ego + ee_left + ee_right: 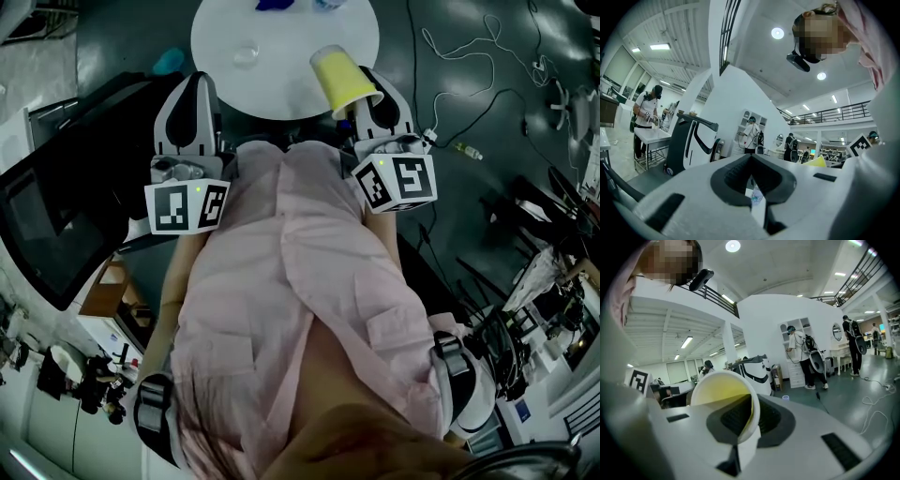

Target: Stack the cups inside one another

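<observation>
Dark grey floor (pixel 122 47) lies all round a round white surface (pixel 281 94) at the top of the head view; loose cables (pixel 469 47) trail over the floor to its right. A small clear round thing (pixel 247 53) sits on the surface; something blue (pixel 275 5) at its far edge is cut off by the frame. Both gripper views look out into a tall white hall with ceiling lamps (pixel 732 245), a railed gallery (pixel 843 112) and several people (pixel 801 357) standing about; a white-and-black machine (pixel 691 145) stands on the floor.

The right claw (pixel 367 111) is clamped on the wall of the yellow cup (pixel 345 80) at its rim, one jaw inside the cup and the other outside; the cup is over the near edge of the surface. Its mouth faces back toward the person, so the right gripper view looks straight into the yellow inside past the white rim; its base points away, toward the middle of the surface. Its long axis slants in the head view from the mouth at lower right to the base at upper left, nearer lying than upright.

The left claw (pixel 195 82) is by the near left edge of the surface, apart from the cup; its jaws are drawn together with only a thin slit between them, gripping nothing.
</observation>
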`<action>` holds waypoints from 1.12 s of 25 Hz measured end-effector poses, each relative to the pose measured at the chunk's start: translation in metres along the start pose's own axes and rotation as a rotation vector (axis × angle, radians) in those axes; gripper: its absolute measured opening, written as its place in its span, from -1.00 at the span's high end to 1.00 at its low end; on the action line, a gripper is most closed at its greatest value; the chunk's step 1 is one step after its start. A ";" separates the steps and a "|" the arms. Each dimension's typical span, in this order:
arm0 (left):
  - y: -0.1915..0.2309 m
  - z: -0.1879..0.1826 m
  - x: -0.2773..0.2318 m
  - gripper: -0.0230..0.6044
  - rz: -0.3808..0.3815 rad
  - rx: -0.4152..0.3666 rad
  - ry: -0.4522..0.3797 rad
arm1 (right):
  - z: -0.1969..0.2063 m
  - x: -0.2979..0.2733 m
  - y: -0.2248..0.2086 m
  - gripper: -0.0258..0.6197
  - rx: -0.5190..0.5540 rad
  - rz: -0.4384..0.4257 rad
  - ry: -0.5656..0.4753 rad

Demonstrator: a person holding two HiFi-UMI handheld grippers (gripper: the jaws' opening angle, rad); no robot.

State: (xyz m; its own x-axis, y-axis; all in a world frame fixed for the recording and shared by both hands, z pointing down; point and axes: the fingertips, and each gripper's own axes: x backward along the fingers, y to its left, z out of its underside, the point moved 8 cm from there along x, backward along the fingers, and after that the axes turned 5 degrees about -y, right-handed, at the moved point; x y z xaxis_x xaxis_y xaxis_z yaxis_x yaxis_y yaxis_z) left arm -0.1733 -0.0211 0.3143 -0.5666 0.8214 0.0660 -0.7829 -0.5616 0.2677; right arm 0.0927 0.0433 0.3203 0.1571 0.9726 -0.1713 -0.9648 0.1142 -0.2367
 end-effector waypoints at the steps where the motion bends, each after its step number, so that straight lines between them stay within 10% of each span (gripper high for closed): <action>1: -0.001 0.000 -0.001 0.88 0.005 -0.001 0.002 | 0.000 0.002 0.000 0.80 0.001 0.006 -0.005; 28: -0.095 0.030 -0.011 0.88 0.008 -0.027 0.012 | -0.004 0.017 -0.054 0.80 0.053 -0.146 0.015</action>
State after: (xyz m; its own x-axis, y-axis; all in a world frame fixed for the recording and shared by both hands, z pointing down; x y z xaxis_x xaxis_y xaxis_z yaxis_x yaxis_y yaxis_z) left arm -0.0849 0.0262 0.3168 -0.5759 0.8156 0.0569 -0.7849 -0.5710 0.2407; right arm 0.1486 0.0533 0.3263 0.2993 0.9419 -0.1527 -0.9411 0.2651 -0.2097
